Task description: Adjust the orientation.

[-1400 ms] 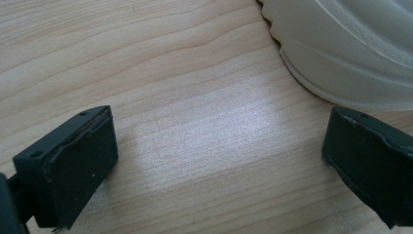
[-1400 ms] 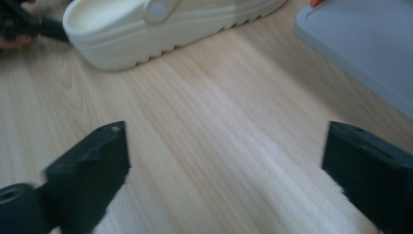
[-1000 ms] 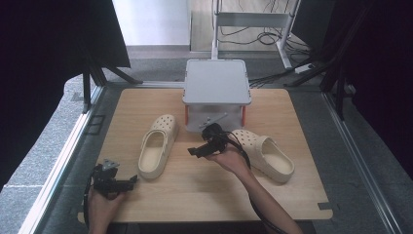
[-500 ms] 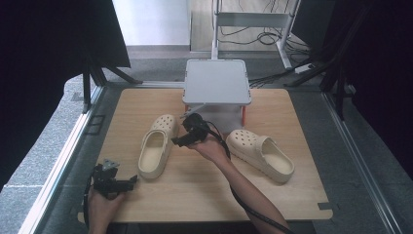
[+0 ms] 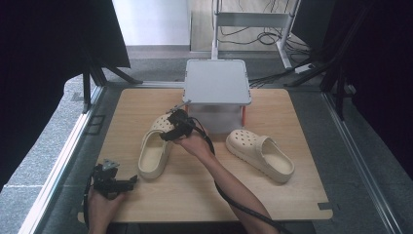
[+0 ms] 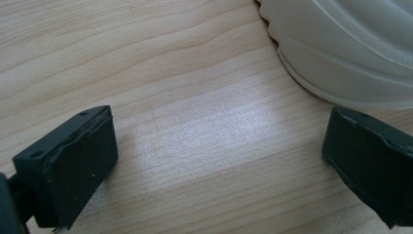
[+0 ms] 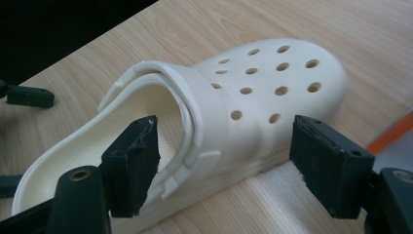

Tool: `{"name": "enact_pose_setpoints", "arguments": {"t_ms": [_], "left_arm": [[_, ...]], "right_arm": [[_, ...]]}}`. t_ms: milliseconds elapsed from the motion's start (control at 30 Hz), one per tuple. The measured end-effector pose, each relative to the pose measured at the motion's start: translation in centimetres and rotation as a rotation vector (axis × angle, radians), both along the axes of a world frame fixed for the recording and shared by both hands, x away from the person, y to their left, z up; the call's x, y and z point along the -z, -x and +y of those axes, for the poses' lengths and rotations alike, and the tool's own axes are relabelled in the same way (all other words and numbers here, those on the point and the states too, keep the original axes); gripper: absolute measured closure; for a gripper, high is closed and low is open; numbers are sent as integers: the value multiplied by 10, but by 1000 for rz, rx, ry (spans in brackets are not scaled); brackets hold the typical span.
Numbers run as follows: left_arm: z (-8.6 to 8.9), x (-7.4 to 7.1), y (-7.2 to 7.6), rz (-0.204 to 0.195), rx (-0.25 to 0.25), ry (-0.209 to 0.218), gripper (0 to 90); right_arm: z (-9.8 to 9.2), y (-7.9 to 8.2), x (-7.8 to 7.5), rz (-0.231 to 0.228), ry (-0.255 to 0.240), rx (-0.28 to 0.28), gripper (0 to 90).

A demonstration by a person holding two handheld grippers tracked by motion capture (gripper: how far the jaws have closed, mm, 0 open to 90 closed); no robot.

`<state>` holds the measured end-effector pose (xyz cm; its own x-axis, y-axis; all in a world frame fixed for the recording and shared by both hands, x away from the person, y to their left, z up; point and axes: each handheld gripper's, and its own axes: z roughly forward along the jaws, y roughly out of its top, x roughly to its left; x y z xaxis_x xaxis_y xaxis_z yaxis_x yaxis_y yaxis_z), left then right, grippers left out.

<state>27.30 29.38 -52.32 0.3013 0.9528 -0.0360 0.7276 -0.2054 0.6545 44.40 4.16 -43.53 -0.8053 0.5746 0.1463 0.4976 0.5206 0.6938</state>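
The right gripper [image 5: 171,127] hangs over the left clog [image 5: 157,146] left of centre in the high view. In the right gripper view its jaws have just been closing and stand apart to either side of the clog's [image 7: 214,122] perforated toe and folded strap. We see no pad pressing on the shoe, so we record the gripper as not yet gripping.

The clog lies with its long axis running from the lower left of the high view up toward the centre, toe toward the grey box [image 5: 217,83], heel toward the lower left. In the right gripper view one jaw sits over the foot opening and the other outside the far sidewall, so the jaws straddle the shoe across its width.

We judge that the coming grasp turns on this crosswise alignment. The left gripper [image 5: 116,183] rests at the lower left of the bench [image 5: 302,195], its jaws wide apart with nothing between them, just beside the clog's heel [image 6: 350,58]. The second clog [image 5: 260,155] lies well apart at right.
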Motion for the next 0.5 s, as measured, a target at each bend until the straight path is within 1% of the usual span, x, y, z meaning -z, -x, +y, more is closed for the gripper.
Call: {"name": "enact_pose_setpoints", "arguments": {"t_ms": [33,67,133,167,233,300,333,367,400,433,500], "left_arm": [[0,0,0,0,0,0,0],[0,0,0,0,0,0,0],[0,0,0,0,0,0,0],[0,0,0,-1,0,-2,0],[0,0,0,-1,2,-3,0],[0,0,0,-1,1,-3,0],[0,0,0,-1,1,-3,0],[0,0,0,-1,1,-3,0],[0,0,0,-1,1,-2,0],[0,0,0,-1,0,-1,0],[0,0,0,-1,1,-1,0]], "right_arm": [[3,-1,2,6,5,2,263],[8,-1,5,5,26,11,261],[11,-1,6,6,36,17,260],[16,-2,11,12,72,35,264],[18,-2,12,14,80,37,273],[21,-2,15,24,101,54,331],[21,-2,15,41,88,60,395],[21,-1,13,45,82,75,469],[22,1,11,28,99,80,529],[22,1,11,28,99,80,529],[20,3,6,-7,129,88,647]]}}
